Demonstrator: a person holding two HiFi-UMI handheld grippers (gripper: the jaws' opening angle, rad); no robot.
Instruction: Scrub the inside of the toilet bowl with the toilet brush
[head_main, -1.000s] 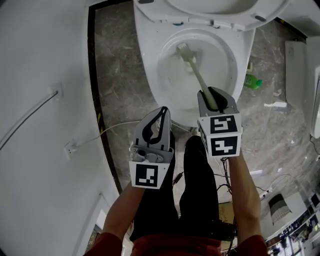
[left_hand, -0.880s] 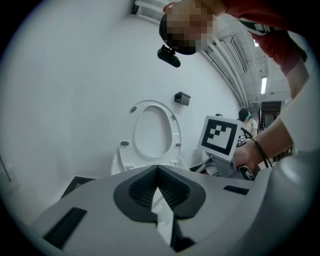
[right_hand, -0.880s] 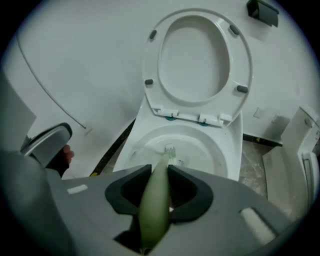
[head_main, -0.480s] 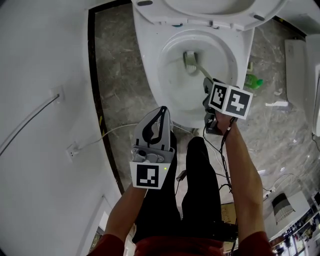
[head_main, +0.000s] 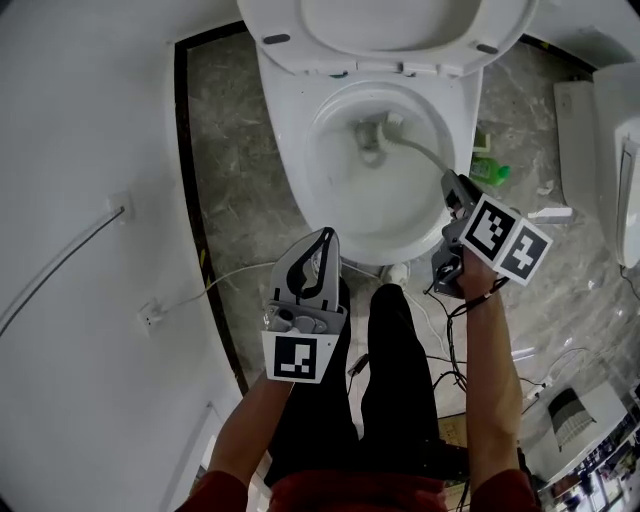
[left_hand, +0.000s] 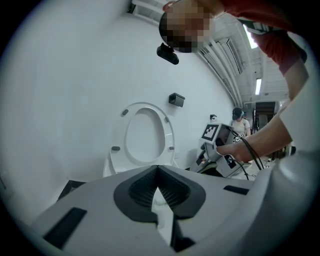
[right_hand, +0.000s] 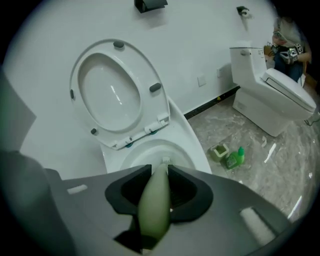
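Since a second ago the right gripper (head_main: 452, 190) has swung from the front of the toilet bowl (head_main: 300, 170) out to its right rim, its marker cube now turned aslant; its fingers stay clamped on the pale green handle of the toilet brush (head_main: 420, 150), seen in the right gripper view running out between them (right_hand: 155, 205); the handle now enters from the right rather than from the front, and the bristled head sits low in the bowl near the back, by the drain. The left gripper (head_main: 320, 245) has barely moved; it hangs in front of the bowl over the person's dark trousers (head_main: 400, 380), fingers closed together on nothing (left_hand: 157, 172).

The seat (head_main: 385, 30) stands raised against the wall; a green bottle (head_main: 490, 172) lies on the floor just right of the bowl, with a small green tub (right_hand: 219, 151) beside it; a white cable (head_main: 230, 270) trails from a wall socket (head_main: 150, 318) toward the toilet's foot; a second toilet (right_hand: 272, 105) stands well apart to the right; another person (left_hand: 240, 122) shows far off in the left gripper view.

The floor (head_main: 235, 150) is grey marbled stone, edged by a black strip (head_main: 187, 180) under white walls.
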